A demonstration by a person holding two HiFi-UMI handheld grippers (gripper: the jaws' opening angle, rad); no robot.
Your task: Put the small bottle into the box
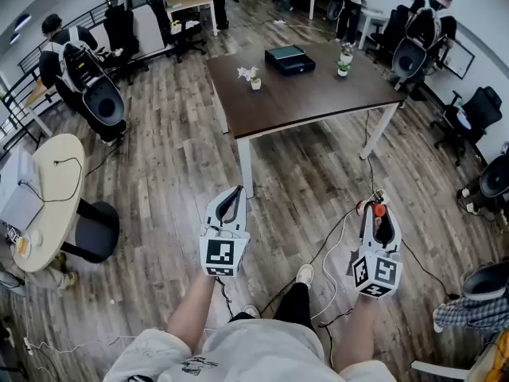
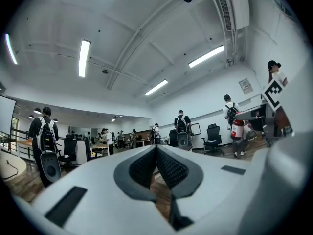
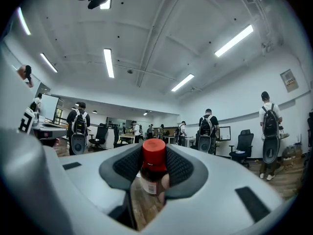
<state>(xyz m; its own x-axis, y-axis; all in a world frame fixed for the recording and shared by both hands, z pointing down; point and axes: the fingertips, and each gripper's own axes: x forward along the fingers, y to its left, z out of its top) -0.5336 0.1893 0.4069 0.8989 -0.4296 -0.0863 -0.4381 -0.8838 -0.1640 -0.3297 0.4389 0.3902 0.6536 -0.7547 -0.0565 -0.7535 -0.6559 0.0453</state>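
**A:** In the head view, where was the small bottle (image 1: 379,210)?

**B:** It was clamped in the right gripper (image 1: 375,217), red cap leading, well short of the table (image 1: 318,98). The box (image 1: 285,57) sat on the far part of that table, so I judged the whole carry was yet to come. Loose cables (image 1: 334,241) lay across the floor by the person's feet, and a snag there could have jolted the hand.

**A:** And the left gripper view?

**B:** The left gripper (image 2: 156,166) had its jaws together with nothing between them. It pointed level across the room and offered no support. If the bottle had slipped, that hand was in no position to catch it.

**A:** What did the right gripper view show?

**B:** The pads (image 3: 181,166) pressed on the bottle just below the cap (image 3: 153,154), with the body hanging down between the jaws. I thought a grip that high could let the body swing or slide out during a quick move. The box looked closed from afar, though I could not tell for sure. A shut lid would have left no free jaw pair ready to open it.
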